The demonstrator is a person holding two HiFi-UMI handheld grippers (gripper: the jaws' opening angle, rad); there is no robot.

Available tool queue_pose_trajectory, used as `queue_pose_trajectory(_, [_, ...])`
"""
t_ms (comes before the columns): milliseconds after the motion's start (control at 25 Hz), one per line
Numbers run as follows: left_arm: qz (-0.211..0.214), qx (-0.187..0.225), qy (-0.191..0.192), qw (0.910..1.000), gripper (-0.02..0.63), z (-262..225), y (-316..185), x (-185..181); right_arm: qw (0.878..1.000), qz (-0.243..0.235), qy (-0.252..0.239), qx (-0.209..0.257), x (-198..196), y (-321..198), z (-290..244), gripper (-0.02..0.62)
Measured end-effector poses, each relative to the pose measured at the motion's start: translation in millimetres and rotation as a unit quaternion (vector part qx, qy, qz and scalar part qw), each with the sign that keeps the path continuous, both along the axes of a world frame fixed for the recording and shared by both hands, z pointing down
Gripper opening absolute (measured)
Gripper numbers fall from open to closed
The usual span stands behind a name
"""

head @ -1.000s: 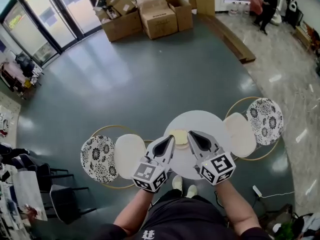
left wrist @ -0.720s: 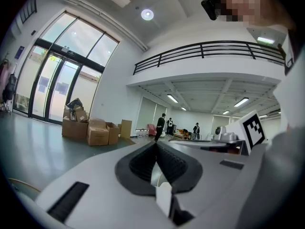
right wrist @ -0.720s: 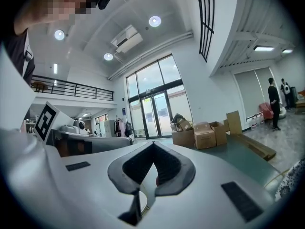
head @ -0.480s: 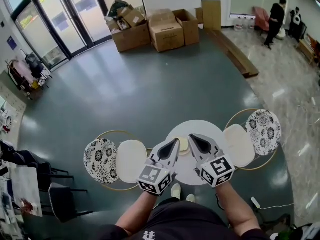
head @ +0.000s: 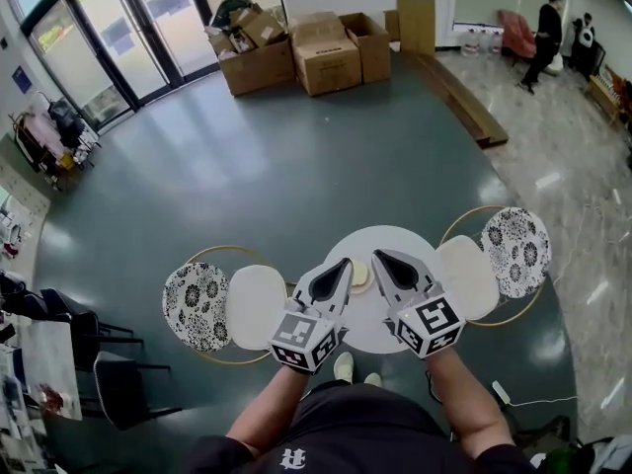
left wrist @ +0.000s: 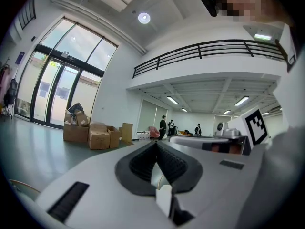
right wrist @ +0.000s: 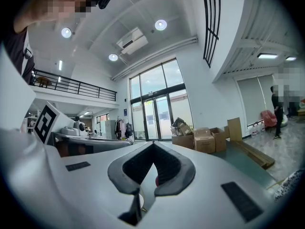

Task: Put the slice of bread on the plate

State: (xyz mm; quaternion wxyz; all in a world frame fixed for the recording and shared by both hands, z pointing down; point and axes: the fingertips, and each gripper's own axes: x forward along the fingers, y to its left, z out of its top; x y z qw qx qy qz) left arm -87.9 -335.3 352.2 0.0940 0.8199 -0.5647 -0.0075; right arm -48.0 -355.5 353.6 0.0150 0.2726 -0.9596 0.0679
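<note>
While your left gripper (head: 345, 263) and right gripper (head: 376, 256) are closed, empty, bread (head: 361, 276) lies between their tips.

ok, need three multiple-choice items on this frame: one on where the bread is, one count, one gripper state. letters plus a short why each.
1. Where is the slice of bread?
A. on the round white table
B. on the floor
C. on a cardboard box

2. How many chairs stand at that table?
A. one
B. two
C. four

3. How do the jaws of the left gripper stand?
A. wide open
B. shut on the bread
C. shut, with nothing between them

Answers:
1 A: the head view shows the slice on the tabletop; whether a plate lies under it cannot be told.
2 B: one chair stands to the table's left and another to its right.
3 C: the left gripper view shows the jaws together and empty.
</note>
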Motion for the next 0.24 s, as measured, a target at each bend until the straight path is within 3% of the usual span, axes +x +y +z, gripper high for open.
queue_pose_trajectory(240, [-0.004, -0.001, 0.002, 1.0, 0.006, 1.9, 4.1, -3.9, 1.0, 0.0, 0.001, 0.001, -0.9, 2.4, 1.2, 0.002])
